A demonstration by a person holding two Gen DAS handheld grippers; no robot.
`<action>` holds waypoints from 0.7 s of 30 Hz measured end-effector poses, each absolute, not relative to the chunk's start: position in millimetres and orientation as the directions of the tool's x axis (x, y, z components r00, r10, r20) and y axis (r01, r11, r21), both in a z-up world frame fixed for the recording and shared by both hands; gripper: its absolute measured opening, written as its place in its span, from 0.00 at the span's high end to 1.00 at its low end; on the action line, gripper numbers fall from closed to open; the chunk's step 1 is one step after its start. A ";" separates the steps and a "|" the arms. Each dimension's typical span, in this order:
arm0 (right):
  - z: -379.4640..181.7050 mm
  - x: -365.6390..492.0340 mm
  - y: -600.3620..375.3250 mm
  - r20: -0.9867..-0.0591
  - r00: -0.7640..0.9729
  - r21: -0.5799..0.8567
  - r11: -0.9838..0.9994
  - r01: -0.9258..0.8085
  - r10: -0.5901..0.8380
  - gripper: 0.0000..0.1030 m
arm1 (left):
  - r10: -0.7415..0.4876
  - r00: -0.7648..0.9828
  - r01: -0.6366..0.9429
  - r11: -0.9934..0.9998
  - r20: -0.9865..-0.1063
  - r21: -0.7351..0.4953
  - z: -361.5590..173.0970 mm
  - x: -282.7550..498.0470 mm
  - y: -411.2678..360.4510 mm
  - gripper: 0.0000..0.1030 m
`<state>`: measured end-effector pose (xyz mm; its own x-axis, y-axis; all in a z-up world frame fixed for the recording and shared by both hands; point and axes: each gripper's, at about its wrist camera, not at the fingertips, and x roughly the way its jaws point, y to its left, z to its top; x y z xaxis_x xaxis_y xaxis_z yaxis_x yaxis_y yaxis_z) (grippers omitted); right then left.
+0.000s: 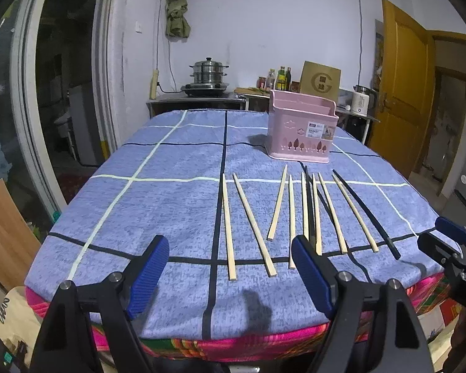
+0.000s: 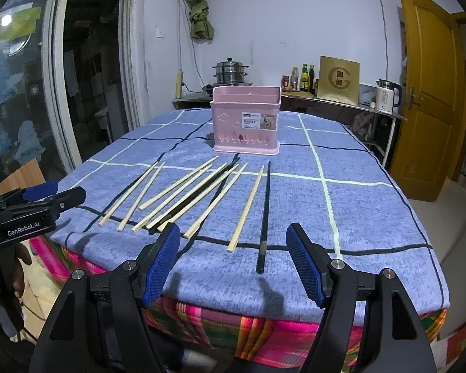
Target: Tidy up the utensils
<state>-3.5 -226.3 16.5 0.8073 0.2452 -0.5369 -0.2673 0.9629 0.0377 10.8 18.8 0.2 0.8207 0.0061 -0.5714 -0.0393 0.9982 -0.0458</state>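
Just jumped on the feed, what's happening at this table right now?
A person holds two grippers at the near edge of a blue checked tablecloth, both open and empty. The left gripper faces the left end of a row of chopsticks. The right gripper faces the right end, nearest the black chopstick and a bamboo chopstick. All the chopsticks lie loose on the cloth. The pink utensil basket stands upright behind them; nothing shows above its rim. No chopstick is gripped yet.

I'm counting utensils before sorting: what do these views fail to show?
- Pink basket interior: both views, hidden by its own walls.
- Dark chopstick near end: left wrist view, behind the left gripper finger.
- Basket label text: both views, too small.
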 end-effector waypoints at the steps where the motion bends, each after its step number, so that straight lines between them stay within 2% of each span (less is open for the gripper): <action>1: 15.8 -0.6 -226.4 -0.540 0.806 0.036 0.964 -0.265 0.242 0.31 | 0.004 0.816 -0.039 0.998 -0.579 -0.048 -0.7 15.0 19.2 0.21; 9: 13.6 36.2 -232.2 -0.577 0.778 0.074 0.965 -0.253 0.249 0.31 | -0.005 0.769 -0.045 0.997 -0.640 -0.063 -6.7 62.9 30.8 0.24; 12: 12.1 52.0 -232.0 -0.599 0.761 0.083 0.965 -0.249 0.248 0.31 | -0.022 0.743 -0.027 0.998 -0.668 -0.063 -9.7 87.6 35.8 0.32; 15: 10.2 75.4 -229.8 -0.632 0.729 0.101 0.961 -0.259 0.263 0.43 | -0.005 0.728 -0.025 0.999 -0.685 -0.035 -13.4 109.7 39.4 0.42; 17: 8.2 89.1 -227.7 -0.652 0.712 0.103 0.961 -0.257 0.261 0.56 | 0.012 0.708 -0.042 0.999 -0.706 -0.025 -18.3 126.3 43.6 0.49; 21: 1.7 114.6 -223.8 -0.687 0.673 0.127 0.957 -0.261 0.275 0.64 | 0.010 0.673 -0.051 0.998 -0.739 -0.032 -29.2 154.6 52.8 0.55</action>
<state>114.6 -223.8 1.7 0.6727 0.2747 -0.6870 -0.2615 0.9569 0.1265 154.6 52.8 -29.2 0.6734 0.0105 -0.7392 -0.0505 0.9982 -0.0319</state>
